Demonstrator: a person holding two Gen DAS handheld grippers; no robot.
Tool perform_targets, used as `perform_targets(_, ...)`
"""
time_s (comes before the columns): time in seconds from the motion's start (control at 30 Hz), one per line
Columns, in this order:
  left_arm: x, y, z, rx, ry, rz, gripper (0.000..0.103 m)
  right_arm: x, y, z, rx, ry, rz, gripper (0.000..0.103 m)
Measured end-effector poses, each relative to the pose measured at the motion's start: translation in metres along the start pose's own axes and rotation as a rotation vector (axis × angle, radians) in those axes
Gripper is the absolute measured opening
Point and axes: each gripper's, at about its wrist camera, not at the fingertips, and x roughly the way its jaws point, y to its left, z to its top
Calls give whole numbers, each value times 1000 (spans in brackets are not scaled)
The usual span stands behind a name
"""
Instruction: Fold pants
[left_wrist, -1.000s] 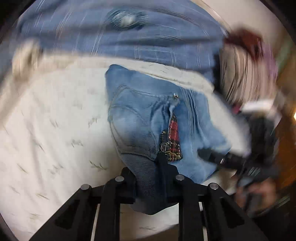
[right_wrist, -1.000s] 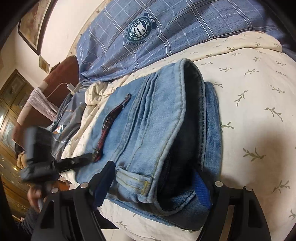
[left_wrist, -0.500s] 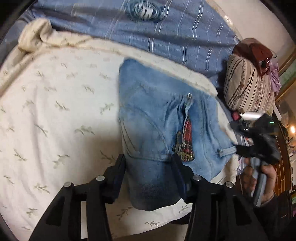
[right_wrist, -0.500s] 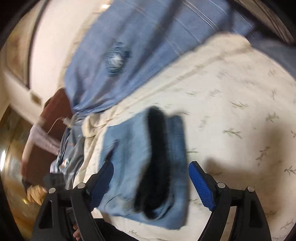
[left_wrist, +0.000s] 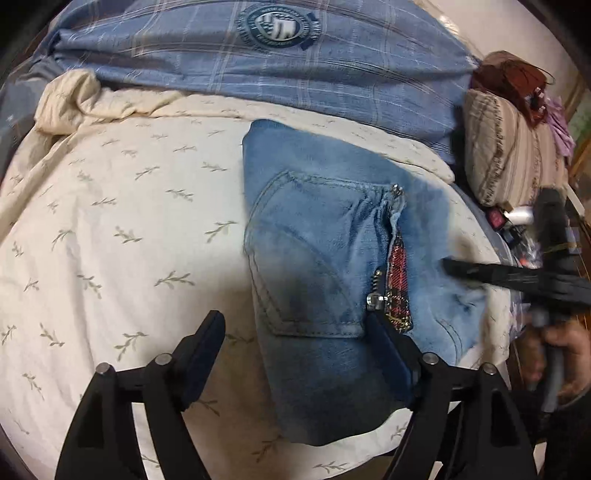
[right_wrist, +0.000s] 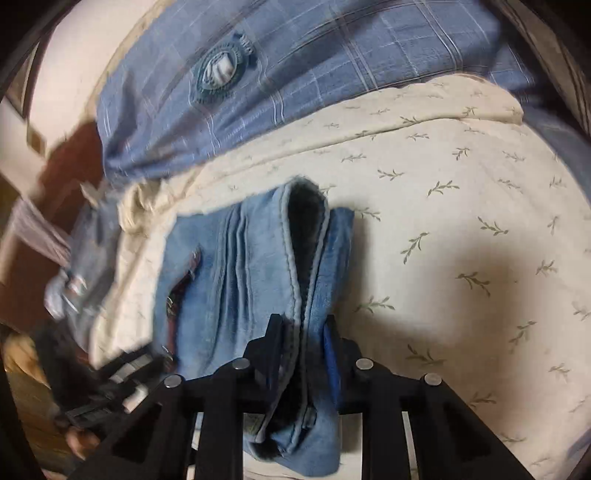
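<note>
The folded blue jeans (left_wrist: 325, 258) lie on the cream leaf-print bedspread (left_wrist: 110, 240), back pocket and a red plaid patch (left_wrist: 398, 280) facing up. My left gripper (left_wrist: 291, 350) is open just above the near end of the jeans, its jaws apart and holding nothing. In the right wrist view the jeans (right_wrist: 251, 273) show their layered folded edge. My right gripper (right_wrist: 303, 343) is shut on that edge near the jeans' near end. The right gripper also shows in the left wrist view (left_wrist: 517, 277), at the jeans' right side.
A blue plaid duvet (left_wrist: 280, 62) with a round crest covers the far side of the bed. A striped cushion (left_wrist: 506, 147) and small clutter sit at the right. Crumpled clothes (right_wrist: 81, 266) lie beside the bed's left edge in the right wrist view.
My left gripper let go of the jeans and opened wide. My right gripper, open half a second ago, closed on the folded edge of the jeans.
</note>
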Motion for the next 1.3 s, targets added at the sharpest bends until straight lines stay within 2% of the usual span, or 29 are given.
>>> perform_targets(0.03, 0, -2, -1, 8, -4, 20, 81, 9, -9, -1, 48, 18, 2, 34)
perform_targets(0.07, -2, -3, -1, 25, -23, 45, 81, 9, -17, -3, 108, 1, 49, 36)
perform_targets(0.1, -5, -4, -2, 41, -31, 56, 81, 4, -20, -3, 137, -10, 99, 51)
perform_targets(0.13, -4, -4, -1, 45, -33, 56, 81, 0, -20, -3, 148, -15, 120, 77)
perform_targets(0.17, -4, -3, -1, 41, -31, 53, 81, -8, -19, -5, 150, -32, 127, 81)
perform_targets(0.3, -6, -1, -2, 40, -29, 56, 81, -31, -15, -11, 160, -80, 198, 81)
perform_targets(0.47, -12, -6, 0, 68, -47, 87, 81, -15, -22, -15, 192, -24, 191, 81)
perform_targets(0.53, -15, -5, 2, 67, -65, 105, 81, -13, -24, -16, 190, -20, 224, 81)
perform_targets(0.63, -16, -1, 9, 49, -80, 135, 81, -10, -27, -11, 178, -28, 216, 81)
perform_targets(0.77, -2, 8, 25, 12, -55, 151, 83, 9, -21, -1, 165, -5, 215, 83)
perform_targets(0.87, 16, 16, 34, -34, -7, 122, 84, 11, -9, 2, 105, -9, 204, 78)
perform_targets(0.93, 23, 23, 38, -88, 11, 62, 84, 14, -1, 3, 60, 8, 149, 56)
perform_targets(0.97, 26, 25, 39, -105, 22, 48, 84, 13, 3, 3, 39, 13, 129, 53)
perform_targets(1.03, 26, 24, 38, -98, 14, 17, 68, 11, 10, 3, 5, 20, 112, 42)
perform_targets(1.07, 25, 19, 36, -83, 15, -11, 50, 8, 13, 3, -9, 19, 102, 39)
perform_targets(1.13, 23, 8, 36, -40, 5, 23, 42, 4, 23, 3, -44, 8, 88, 31)
perform_targets(1.2, 20, 0, 35, -5, -8, 50, 33, 0, 28, 1, -61, -3, 82, 27)
perform_targets(1.3, 9, -4, 38, 12, -30, 51, 27, -7, 32, 0, -63, -22, 83, 24)
